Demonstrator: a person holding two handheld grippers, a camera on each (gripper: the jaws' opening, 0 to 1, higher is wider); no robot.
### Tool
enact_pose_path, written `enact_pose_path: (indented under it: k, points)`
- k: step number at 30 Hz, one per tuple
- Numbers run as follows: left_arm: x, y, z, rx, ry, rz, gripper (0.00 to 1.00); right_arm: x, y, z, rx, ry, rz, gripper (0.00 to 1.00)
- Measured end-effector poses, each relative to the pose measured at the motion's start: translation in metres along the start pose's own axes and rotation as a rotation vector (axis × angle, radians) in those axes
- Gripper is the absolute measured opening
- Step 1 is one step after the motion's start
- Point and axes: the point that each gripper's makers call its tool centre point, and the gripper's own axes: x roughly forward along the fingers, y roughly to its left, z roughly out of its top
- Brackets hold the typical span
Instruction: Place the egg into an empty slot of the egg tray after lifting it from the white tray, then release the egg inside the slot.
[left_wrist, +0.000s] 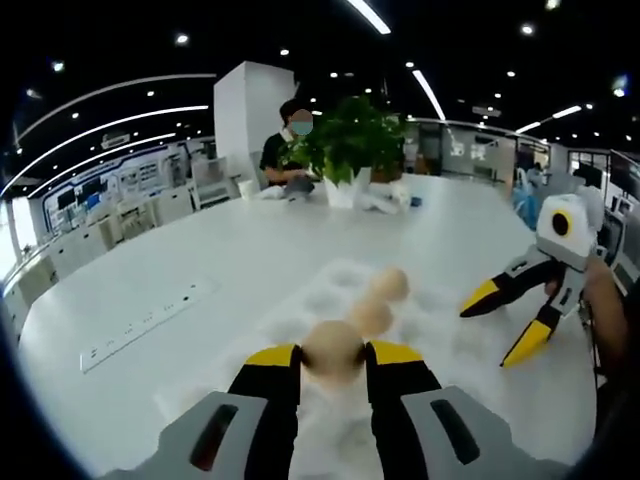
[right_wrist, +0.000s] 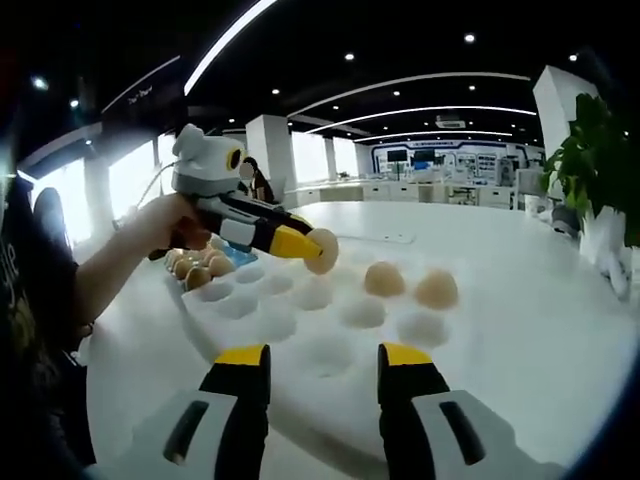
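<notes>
Bright office, long white surface (left_wrist: 200, 260) | left gripper (left_wrist: 333, 355) clamped on an egg (left_wrist: 333, 348), held above the egg tray (right_wrist: 300, 345) | right gripper (right_wrist: 325, 362) jaws apart, empty | right gripper view adds two eggs seated in far slots (right_wrist: 385, 279), brown eggs in white tray (right_wrist: 195, 268)

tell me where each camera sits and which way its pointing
Left gripper view: rides the left gripper, looking along jaws shut on an egg, over the egg tray toward a plant.
Right gripper view: rides the open right gripper, facing the tray; the person's hand shows.
Shared: tray, held egg, two slotted eggs.
</notes>
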Motion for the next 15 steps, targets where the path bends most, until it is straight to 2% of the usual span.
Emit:
enact_pose_path:
  k: [15]
  points:
    - [-0.0090, 0.0055, 0.0006, -0.003, -0.007, 0.000, 0.25, 0.0033, 0.0006, 0.0012, -0.017, 0.027, -0.011, 0.46]
